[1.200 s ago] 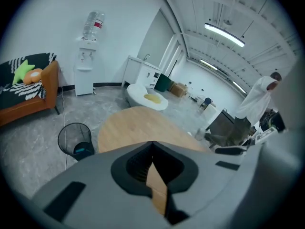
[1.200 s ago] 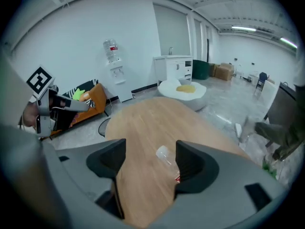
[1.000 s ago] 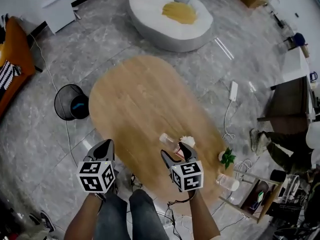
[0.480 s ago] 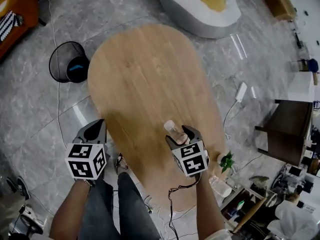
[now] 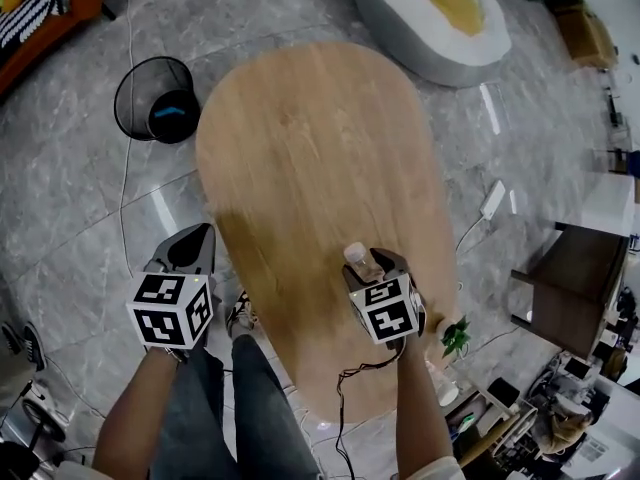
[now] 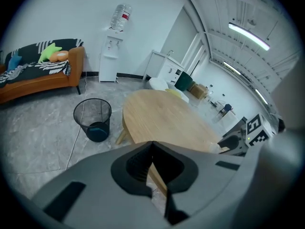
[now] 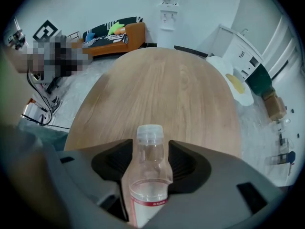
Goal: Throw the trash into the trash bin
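1. Head view: right tongs point steeply down at the near end of the table, over the bottle, whose cap sticks out just ahead of the tips. This looks like a pick-up grip, straddling the body. Left tongs hang off the table's left edge, above the floor and free of anything. The bin is well ahead of the left tongs, on the floor beside the table's far-left edge
2. Left gripper view: jaws together, nothing between them. The bin stands ahead-left with bare floor around it, so the way in looks open; the table edge is just right of the tips
3. Right gripper view: jaws have just been closing with the bottle between them, at mid width, pads seemingly against its sides, cap pointing away. Bare tabletop ahead of the tips, rim on both sides. Judgement: lift, then swing left past the table edge to reach the bin
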### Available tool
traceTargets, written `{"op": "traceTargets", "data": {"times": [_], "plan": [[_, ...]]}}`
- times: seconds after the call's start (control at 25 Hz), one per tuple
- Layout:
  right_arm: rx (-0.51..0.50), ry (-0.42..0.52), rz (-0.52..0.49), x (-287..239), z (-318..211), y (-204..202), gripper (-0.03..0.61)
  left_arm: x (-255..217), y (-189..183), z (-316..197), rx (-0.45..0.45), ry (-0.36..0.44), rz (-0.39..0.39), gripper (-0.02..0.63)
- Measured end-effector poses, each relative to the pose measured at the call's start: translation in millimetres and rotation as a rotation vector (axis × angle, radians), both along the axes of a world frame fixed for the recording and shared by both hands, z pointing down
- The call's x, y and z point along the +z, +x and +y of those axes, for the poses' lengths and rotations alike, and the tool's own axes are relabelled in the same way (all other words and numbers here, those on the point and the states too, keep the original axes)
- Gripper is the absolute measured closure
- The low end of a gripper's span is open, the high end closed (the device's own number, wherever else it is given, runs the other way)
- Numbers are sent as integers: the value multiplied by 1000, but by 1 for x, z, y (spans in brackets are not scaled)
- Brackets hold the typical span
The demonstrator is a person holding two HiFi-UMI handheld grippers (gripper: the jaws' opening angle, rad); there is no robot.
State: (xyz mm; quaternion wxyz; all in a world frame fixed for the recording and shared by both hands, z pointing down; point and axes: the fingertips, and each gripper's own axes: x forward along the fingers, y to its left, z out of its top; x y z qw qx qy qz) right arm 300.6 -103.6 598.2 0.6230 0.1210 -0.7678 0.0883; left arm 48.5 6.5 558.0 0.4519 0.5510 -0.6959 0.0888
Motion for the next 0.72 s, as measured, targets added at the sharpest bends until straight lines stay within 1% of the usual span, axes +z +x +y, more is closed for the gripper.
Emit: {"op": "traceTargets", "data": {"times": [0.24, 0.72], "plan": [[-26, 4, 27, 5, -3, -2, 393, 6, -5, 5, -26, -2, 8, 621], [-24, -28, 58, 2, 6, -2, 405, 3, -16, 8, -33, 6, 4, 621]]}}
